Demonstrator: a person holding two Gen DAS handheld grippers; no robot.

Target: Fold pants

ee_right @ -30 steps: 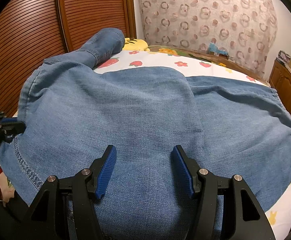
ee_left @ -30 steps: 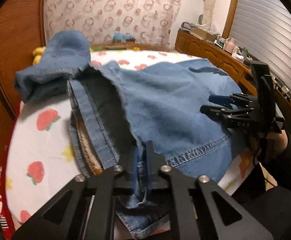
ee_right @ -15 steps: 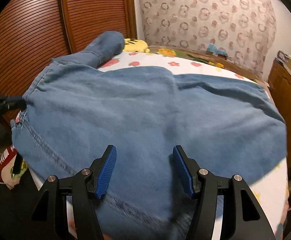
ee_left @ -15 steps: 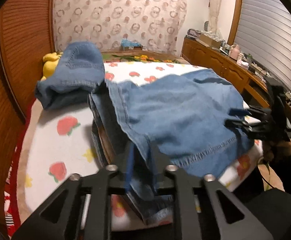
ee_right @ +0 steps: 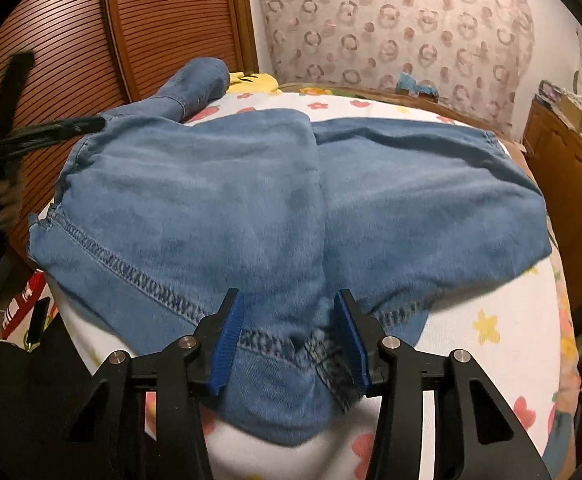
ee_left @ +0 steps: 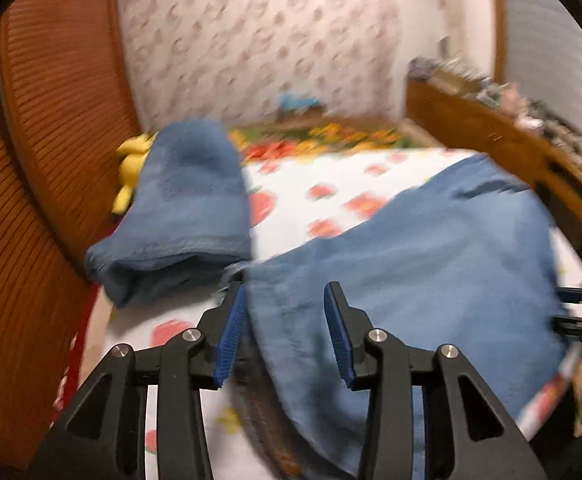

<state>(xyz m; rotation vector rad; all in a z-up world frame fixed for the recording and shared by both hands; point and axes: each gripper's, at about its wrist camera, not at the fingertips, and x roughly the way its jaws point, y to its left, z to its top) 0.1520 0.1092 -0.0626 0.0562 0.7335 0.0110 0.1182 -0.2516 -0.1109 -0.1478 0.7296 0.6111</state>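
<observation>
Fingers [ee_right: 227,344] above jeans [ee_right: 283,208] on floral bedsheet [ee_right: 487,320]

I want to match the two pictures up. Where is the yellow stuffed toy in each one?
Left wrist view: the yellow stuffed toy peeks out at the left, behind the rolled-up jeans leg.
Right wrist view: the toy lies at the top centre, just right of that same leg's end.
Shared landmark: the ring-patterned curtain behind the bed.

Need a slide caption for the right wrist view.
Right tool closing over the hem of folded jeans on a floral bedsheet.
</observation>
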